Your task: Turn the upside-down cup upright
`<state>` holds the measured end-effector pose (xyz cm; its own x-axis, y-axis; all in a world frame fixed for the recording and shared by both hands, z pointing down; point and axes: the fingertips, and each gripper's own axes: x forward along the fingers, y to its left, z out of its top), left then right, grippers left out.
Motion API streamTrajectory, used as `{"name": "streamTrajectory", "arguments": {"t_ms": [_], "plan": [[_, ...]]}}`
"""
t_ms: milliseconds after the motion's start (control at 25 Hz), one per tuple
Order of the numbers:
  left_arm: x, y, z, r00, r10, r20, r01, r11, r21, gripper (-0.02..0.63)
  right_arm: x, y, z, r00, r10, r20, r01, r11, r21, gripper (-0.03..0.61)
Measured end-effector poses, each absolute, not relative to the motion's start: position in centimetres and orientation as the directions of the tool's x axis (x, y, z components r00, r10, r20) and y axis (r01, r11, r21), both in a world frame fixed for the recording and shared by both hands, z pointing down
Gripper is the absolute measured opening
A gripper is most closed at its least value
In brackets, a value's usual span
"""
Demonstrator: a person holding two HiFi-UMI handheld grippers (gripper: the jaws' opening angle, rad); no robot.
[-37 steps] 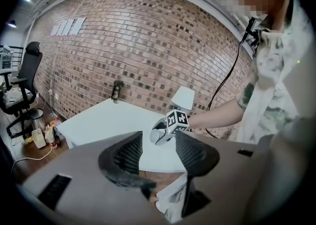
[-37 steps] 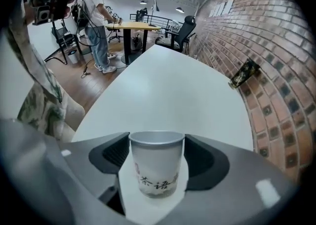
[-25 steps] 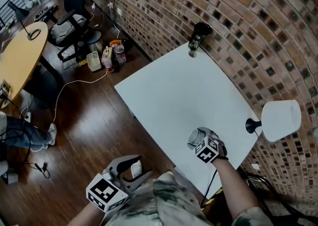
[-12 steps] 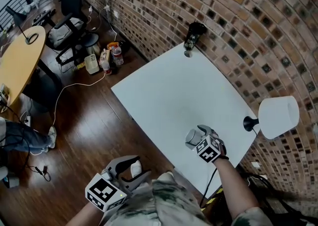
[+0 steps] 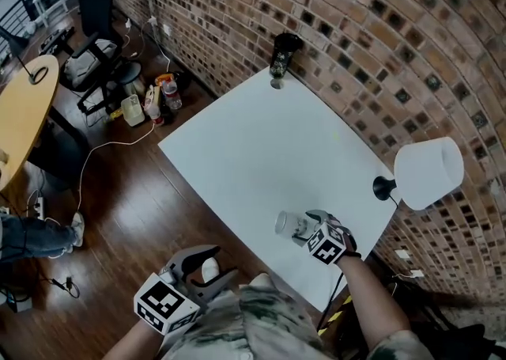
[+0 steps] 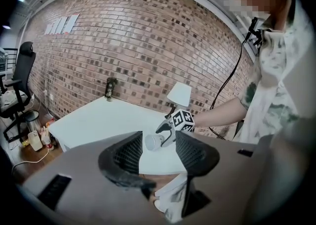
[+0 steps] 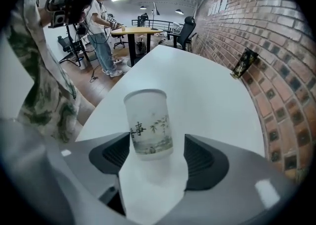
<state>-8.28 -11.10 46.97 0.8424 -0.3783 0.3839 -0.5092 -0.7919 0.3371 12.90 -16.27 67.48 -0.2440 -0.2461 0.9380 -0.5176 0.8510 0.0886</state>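
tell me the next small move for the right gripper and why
Probably finish closing the right gripper on the cup before turning it: it is tipped sideways, not yet upright, and the closing fingers show a gap on one side.

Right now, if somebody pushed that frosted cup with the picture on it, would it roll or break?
The frosted cylindrical cup looks like glass, so it could probably chip if knocked hard. Its round, nearly straight sides suggest it could roll whenever it lies sideways. The smooth white table would likely let it slide.
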Motion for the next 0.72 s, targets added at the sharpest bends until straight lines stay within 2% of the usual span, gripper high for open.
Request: {"name": "streamTrajectory", "arguments": {"t_ms": [80,120,720], "plan": [[-7.9,-10.8,46.9,0.839,-0.383,0.387,-0.515,-0.788,0.338,0.215,12.9,-16.1,67.6,-0.256,-0.251,0.933,-0.512,0.854,0.089,0.280],[-7.8,-10.6,46.9,0.837,-0.386,0.389,-0.519,-0.786,0.336,0.215,12.9,-16.2,67.6,-0.262,-0.257,0.930,-0.514,0.853,0.091,0.271],[-7.5,-8.7,46.4,0.825,-0.424,0.373,-0.546,-0.770,0.331,0.215,14.7,-15.7,64.4,-0.192,-0.271,0.943,-0.460,0.874,0.157,0.258]]}}
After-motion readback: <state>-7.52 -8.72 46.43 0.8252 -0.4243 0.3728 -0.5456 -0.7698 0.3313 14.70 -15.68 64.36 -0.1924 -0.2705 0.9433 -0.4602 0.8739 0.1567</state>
